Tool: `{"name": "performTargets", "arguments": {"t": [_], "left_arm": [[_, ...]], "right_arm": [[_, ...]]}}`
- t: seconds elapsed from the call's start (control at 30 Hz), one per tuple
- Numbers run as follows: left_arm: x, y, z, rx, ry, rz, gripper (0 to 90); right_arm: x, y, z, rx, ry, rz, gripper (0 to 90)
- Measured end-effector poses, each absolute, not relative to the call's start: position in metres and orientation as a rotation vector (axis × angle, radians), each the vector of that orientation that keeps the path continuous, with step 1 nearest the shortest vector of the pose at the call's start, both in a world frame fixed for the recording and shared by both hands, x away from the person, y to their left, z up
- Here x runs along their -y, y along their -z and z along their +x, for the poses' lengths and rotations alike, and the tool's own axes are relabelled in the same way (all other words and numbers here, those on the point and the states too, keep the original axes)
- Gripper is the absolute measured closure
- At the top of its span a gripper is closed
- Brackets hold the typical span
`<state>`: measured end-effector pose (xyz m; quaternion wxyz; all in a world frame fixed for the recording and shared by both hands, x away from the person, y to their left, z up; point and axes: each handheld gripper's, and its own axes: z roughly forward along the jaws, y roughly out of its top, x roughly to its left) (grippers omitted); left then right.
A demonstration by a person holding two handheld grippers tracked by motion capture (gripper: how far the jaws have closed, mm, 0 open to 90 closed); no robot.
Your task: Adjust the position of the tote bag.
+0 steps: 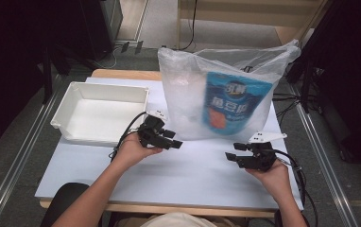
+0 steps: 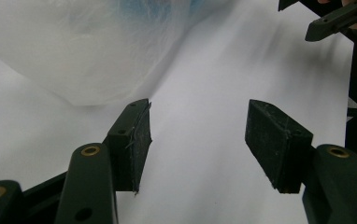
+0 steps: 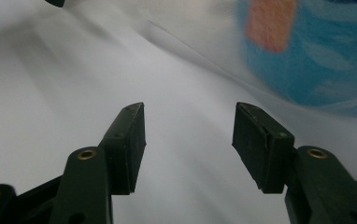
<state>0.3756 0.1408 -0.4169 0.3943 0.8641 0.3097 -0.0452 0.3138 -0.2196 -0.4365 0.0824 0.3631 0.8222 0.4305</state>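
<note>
High view: plastic bag (image 1: 226, 94) with blue pouch (image 1: 233, 101) stands on worktop (image 1: 193, 175), white bin (image 1: 98, 111) to its left. Left gripper (image 1: 177, 144) and right gripper (image 1: 230, 156) sit just before the bag, jaws apart, nothing between. Gripper views add only blurred bag (image 2: 74, 51) and pouch (image 3: 317, 51) close ahead.

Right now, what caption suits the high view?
Two open handheld grippers, left and right, face a translucent plastic bag holding a blue pouch.

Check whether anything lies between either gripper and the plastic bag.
Nothing visible does. Bare table lies between the open left gripper, the open right gripper and the plastic bag holding the blue packet.
</note>
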Motion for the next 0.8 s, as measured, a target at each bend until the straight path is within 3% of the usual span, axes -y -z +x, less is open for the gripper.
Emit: {"name": "performTargets", "arguments": {"t": [0.8], "left_arm": [[-0.1395, 0.4167, 0.3771, -0.794, 0.102, 2.196, 41.2]], "right_arm": [[0.2203, 0.4380, 0.3115, -2.468, -1.273, 1.106, 45.1]]}}
